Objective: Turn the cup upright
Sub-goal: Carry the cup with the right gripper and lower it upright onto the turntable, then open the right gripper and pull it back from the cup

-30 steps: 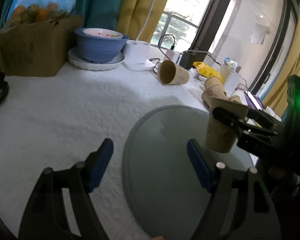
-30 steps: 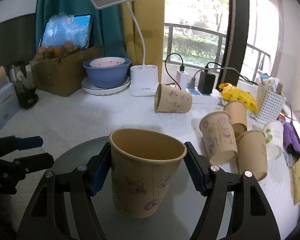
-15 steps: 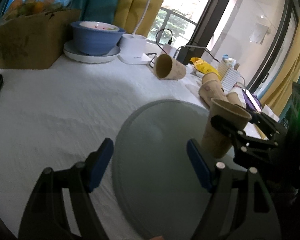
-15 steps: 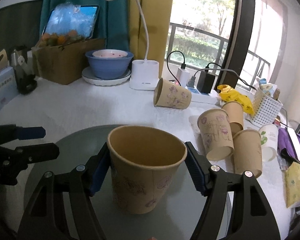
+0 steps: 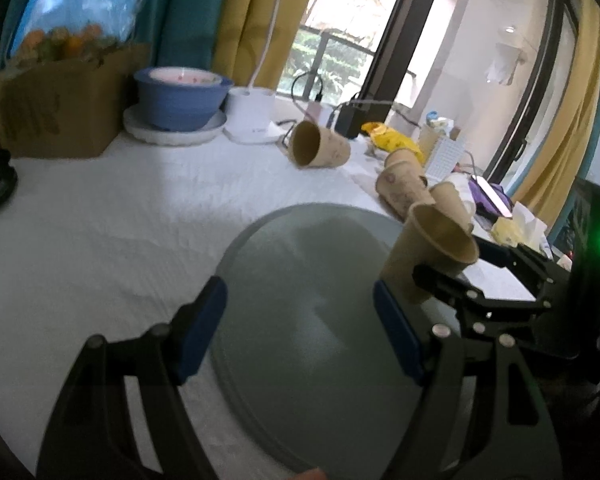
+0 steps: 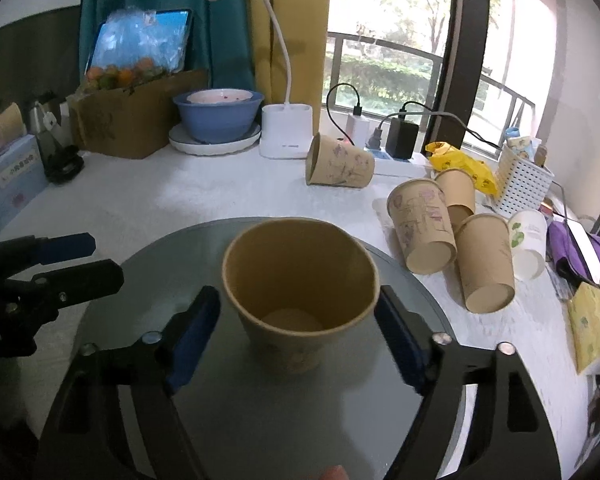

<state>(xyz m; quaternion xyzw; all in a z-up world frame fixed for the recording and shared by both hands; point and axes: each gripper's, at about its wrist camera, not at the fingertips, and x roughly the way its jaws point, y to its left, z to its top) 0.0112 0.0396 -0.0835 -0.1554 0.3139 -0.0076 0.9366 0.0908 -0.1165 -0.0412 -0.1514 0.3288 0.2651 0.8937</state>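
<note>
Cup (image 6: pixel 300 292) mouth-up on grey disc (image 6: pixel 172 264), right gripper (image 6: pixel 298 330) fingers astride, barely pinching if at all, likely steadying it for release; left gripper (image 5: pixel 298 326) spread empty over disc.

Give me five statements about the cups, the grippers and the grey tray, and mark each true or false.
1. The cup between the right gripper fingers has its mouth facing up. True.
2. The left gripper holds a cup. False: it is open with nothing between its fingers.
3. The cup stands over the round grey tray. True.
4. The cup near the white lamp base stands upright. False: that cup lies on its side.
5. The blue bowl sits inside the cardboard box. False: it rests on a white plate beside the box.
</note>
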